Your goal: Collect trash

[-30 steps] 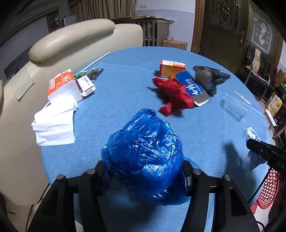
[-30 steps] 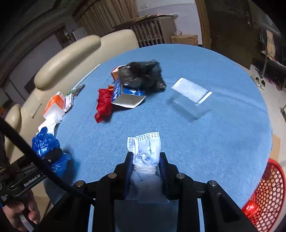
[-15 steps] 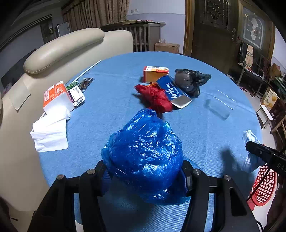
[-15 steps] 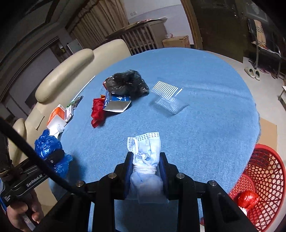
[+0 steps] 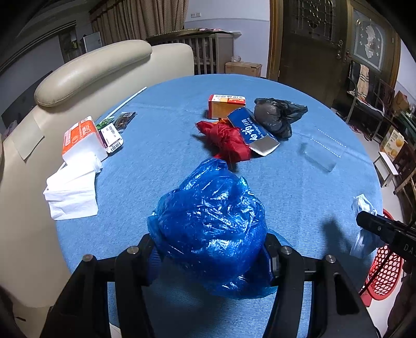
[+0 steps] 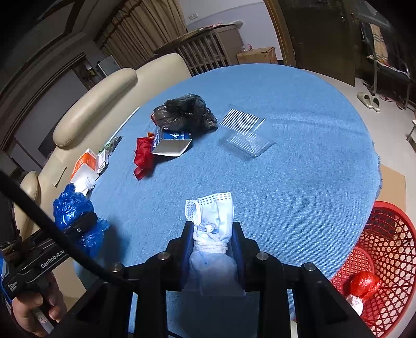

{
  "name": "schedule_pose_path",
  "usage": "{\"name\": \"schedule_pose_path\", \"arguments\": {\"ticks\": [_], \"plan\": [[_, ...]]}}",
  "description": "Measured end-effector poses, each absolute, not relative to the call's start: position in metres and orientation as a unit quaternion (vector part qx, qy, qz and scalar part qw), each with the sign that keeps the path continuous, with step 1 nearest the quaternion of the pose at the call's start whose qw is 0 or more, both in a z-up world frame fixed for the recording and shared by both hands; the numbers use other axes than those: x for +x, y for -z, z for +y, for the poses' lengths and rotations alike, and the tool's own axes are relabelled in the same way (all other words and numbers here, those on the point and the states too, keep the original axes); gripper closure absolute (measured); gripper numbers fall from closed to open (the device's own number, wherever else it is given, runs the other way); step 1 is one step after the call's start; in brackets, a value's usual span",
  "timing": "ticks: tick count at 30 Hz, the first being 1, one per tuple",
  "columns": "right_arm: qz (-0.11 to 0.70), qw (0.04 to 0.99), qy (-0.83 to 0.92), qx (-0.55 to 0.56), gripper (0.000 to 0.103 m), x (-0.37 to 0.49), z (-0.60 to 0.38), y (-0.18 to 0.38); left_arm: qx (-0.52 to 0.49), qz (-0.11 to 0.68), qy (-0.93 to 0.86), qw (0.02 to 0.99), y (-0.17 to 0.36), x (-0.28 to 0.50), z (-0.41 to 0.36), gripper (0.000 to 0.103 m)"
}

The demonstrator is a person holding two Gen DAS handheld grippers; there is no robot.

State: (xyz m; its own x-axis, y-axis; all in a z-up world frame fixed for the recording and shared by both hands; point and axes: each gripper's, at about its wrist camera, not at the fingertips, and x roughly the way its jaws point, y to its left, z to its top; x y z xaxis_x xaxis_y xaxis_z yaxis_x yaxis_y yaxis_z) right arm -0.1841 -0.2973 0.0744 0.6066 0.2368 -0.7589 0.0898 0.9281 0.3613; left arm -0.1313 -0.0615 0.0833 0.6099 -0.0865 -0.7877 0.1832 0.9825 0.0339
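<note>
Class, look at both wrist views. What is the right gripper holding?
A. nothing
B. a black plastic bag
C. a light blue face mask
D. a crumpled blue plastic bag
C: the right gripper is shut on the face mask; the blue plastic bag is in the left gripper.

Home living or dining room. Round table with blue cloth (image 5: 161,161) strewn with household litter: tissue pack (image 5: 83,137), orange carton (image 5: 225,106), black plastic bag (image 5: 275,117), clear plastic tray (image 6: 247,141). Cream leather sofa (image 5: 91,75) pushed against the table's far-left side. Brown curtains (image 5: 145,20) and a wooden slatted cabinet, maybe a crib (image 5: 208,49), along the back wall. Dark wooden door with glass panels (image 5: 312,39), cardboard box (image 5: 243,68) on floor beside it. Slippers (image 6: 369,100) on tiled floor. Red plastic basket (image 6: 387,249) beside the table, holding trash.
</note>
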Motion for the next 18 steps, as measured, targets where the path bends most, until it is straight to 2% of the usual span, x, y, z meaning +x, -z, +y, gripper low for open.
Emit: {"name": "schedule_pose_path", "arguments": {"ticks": [18], "plan": [[0.459,0.869,-0.055,0.178,0.073,-0.168,-0.283,-0.066,0.042,0.446,0.056,0.892,-0.072,-0.113,-0.041,0.042]]}}
